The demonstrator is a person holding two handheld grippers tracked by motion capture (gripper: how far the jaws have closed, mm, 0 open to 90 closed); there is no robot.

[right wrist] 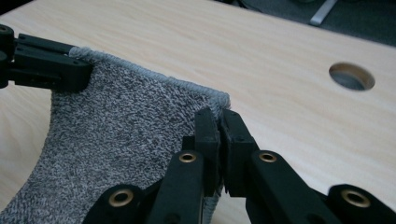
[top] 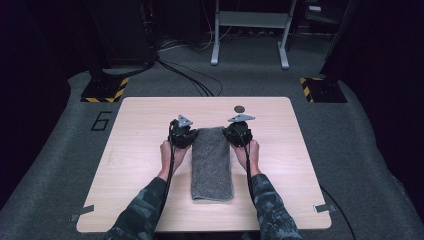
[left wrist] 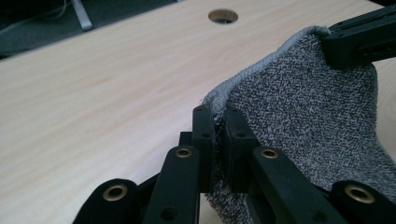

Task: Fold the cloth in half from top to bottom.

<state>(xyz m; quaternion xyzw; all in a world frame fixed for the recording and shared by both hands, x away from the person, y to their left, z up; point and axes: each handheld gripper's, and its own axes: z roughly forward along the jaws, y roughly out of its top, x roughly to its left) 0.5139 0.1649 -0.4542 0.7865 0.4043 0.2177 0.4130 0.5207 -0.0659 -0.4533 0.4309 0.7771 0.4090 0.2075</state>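
A grey folded towel [top: 212,165] lies lengthwise on the middle of the wooden table [top: 140,165]. My left gripper [top: 183,134] is at the towel's far left corner and my right gripper [top: 239,132] at its far right corner. In the left gripper view my left gripper [left wrist: 215,122] is shut on the towel's [left wrist: 303,116] hemmed corner, which is lifted off the table. My right gripper [right wrist: 219,122] is shut on the towel's [right wrist: 121,130] other far corner in the right gripper view. The far edge hangs taut between the two.
A round cable hole [top: 240,108] sits in the table just beyond the towel, also seen as the hole [left wrist: 222,16] and the hole [right wrist: 351,76]. Bare tabletop lies on both sides. Cables and a metal stand [top: 250,30] are on the floor behind.
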